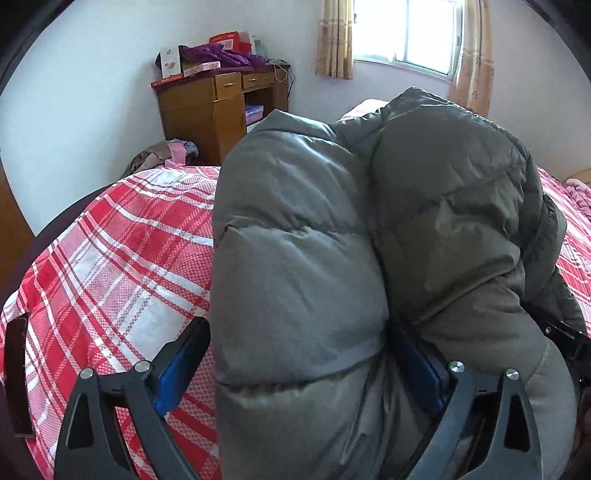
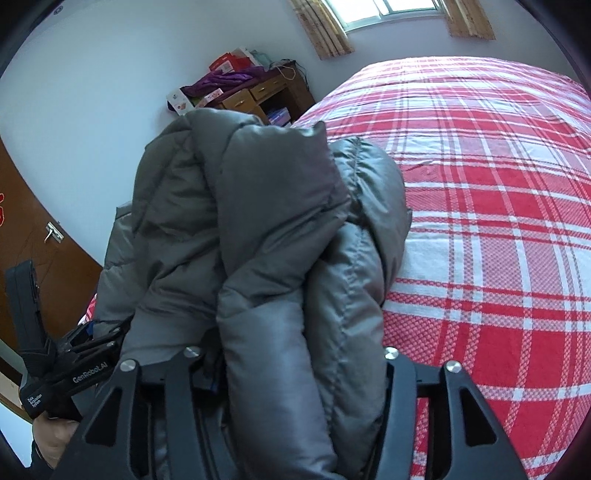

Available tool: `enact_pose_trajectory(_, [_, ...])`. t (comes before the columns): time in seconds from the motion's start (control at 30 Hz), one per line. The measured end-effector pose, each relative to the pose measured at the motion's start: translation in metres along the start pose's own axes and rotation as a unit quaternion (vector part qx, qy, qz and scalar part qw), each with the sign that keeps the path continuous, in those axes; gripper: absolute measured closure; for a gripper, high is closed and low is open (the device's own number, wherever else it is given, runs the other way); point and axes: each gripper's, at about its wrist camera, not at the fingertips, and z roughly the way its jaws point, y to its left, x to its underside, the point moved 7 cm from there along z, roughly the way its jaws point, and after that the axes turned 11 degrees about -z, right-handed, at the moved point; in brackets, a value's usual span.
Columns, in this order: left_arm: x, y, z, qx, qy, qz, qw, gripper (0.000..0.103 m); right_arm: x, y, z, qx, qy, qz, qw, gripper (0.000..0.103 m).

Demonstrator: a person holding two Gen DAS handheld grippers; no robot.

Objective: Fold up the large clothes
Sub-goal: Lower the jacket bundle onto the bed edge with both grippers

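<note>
The grey puffer jacket lay bunched on the red plaid bedspread, its long axis running from the near edge toward the far window. The left gripper stood wide apart around a jacket fold, its left pad clear. The right gripper straddled another fold; whether it pressed, I could not tell.

Puffer jacket hides the bed's middle and the left tongs' right pad. In the right wrist view it buries the right tongs' pads; grip unreadable. Jacket bottom cut off by frame edge. Box labels on far bench too small to read.
</note>
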Motion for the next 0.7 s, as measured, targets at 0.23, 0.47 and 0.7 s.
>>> enact_pose_trajectory(0.23, [-0.001,0.001,0.006,-0.004,0.003,-0.01,0.9999,0.001,0.002,-0.006,0.003,0.001,-0.004,0.011,1.0,0.04])
enact_pose_trajectory(0.47, [-0.002,0.003,0.011,0.0,0.003,-0.014,0.9999,0.001,0.005,-0.014,0.008,-0.002,0.0,0.019,1.0,0.035])
enact_pose_trajectory(0.7, [-0.001,0.004,0.012,-0.003,0.004,-0.015,0.9999,0.001,0.003,-0.014,0.01,0.009,0.004,0.006,1.0,0.033])
